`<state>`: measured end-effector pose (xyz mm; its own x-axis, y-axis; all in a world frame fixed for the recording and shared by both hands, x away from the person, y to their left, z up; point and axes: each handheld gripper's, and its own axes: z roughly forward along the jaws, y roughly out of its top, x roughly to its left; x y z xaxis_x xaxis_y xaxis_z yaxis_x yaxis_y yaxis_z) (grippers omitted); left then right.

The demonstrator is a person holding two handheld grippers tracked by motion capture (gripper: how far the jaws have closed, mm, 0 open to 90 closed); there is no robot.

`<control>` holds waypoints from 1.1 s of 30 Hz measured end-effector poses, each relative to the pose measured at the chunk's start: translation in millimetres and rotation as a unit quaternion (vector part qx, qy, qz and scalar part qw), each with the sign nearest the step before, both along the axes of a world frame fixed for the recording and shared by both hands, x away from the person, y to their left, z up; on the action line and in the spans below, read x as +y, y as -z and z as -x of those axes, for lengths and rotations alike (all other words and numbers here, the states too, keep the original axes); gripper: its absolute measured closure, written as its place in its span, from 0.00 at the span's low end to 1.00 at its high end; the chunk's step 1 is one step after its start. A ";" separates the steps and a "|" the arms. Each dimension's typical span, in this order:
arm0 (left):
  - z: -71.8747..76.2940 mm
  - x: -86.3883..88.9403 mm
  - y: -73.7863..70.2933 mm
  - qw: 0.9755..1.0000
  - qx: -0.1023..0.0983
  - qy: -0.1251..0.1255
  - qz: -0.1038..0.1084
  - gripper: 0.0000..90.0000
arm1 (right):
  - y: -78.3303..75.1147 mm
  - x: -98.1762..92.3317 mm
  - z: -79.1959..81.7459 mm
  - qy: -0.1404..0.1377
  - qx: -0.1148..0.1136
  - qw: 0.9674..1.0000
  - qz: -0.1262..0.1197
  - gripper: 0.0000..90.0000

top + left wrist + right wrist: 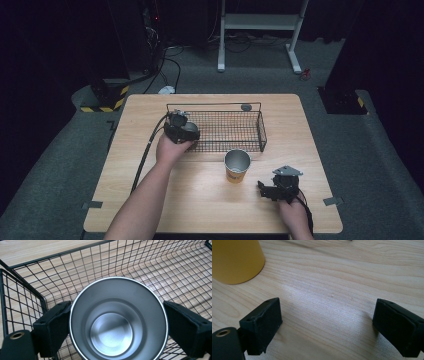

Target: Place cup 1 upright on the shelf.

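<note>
A steel cup (117, 322) stands upright inside the left end of a black wire basket (215, 104), its open mouth facing the left gripper view. My left gripper (181, 129) is shut on that cup, one jaw pressed against each side of its rim. A yellow cup (237, 166) with a steel inside stands on the wooden table (200, 192) just in front of the basket. To the right of it, my right gripper (263, 190) rests low over the table, open, with only bare wood between its jaws (327, 315). The yellow cup (235, 260) lies ahead and to its left.
A small grey round object (246, 107) lies at the basket's far rail. The basket wall (25, 302) rises close beside the left jaw. Beyond the table, cables (167, 65) and a white frame's feet (295, 62) lie on the grey floor.
</note>
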<state>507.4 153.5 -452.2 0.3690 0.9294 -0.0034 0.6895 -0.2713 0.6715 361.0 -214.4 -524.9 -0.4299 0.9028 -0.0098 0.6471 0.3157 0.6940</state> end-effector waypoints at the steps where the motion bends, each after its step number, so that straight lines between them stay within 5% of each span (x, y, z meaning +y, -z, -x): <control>1: 0.1 -0.2 0.3 1.000 -0.003 0.000 -0.001 0.13 | 0.0 0.0 0.0 0.000 0.000 1.000 0.000 0.09; 33: -11.1 -10.9 -2.7 1.000 -0.017 -0.004 0.019 0.15 | 0.1 -0.2 -0.1 -0.001 -0.001 1.000 0.001 0.09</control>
